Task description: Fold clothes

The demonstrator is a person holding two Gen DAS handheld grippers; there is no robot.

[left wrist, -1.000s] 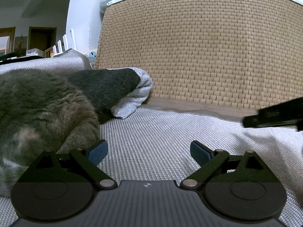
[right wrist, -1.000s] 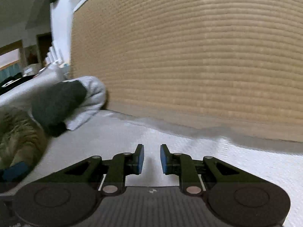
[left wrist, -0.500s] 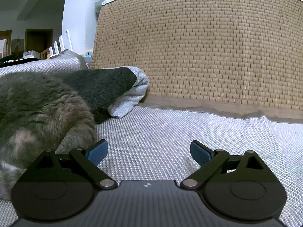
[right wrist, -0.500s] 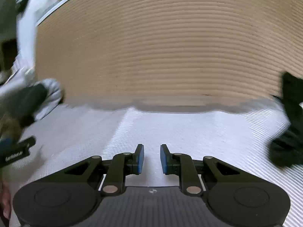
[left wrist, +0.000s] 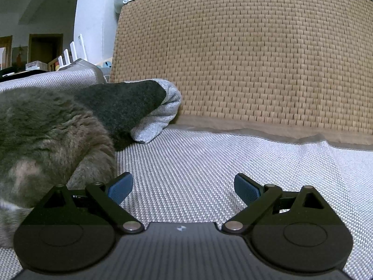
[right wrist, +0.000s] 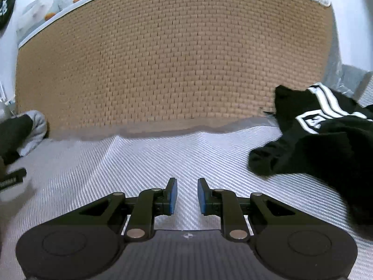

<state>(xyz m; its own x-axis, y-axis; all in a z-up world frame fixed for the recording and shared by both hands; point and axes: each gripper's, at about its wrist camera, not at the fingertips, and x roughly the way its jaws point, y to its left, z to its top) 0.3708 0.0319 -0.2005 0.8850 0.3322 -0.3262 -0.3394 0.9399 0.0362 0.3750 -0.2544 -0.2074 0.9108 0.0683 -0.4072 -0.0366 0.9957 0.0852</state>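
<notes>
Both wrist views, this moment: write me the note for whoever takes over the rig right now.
Left gripper: open, empty, over the grey woven cover, close beside a furry grey cat.
Right gripper: jaws narrowly apart, nothing between them, low over the cover.
Clothes: a black garment with white stripes lies crumpled to the right gripper's right; a dark and light grey piece sits against the woven rattan panel, by the cat.
Done: the grey piece looks bundled; I cannot tell if it is folded.
Left: pick up and fold the black garment.
</notes>
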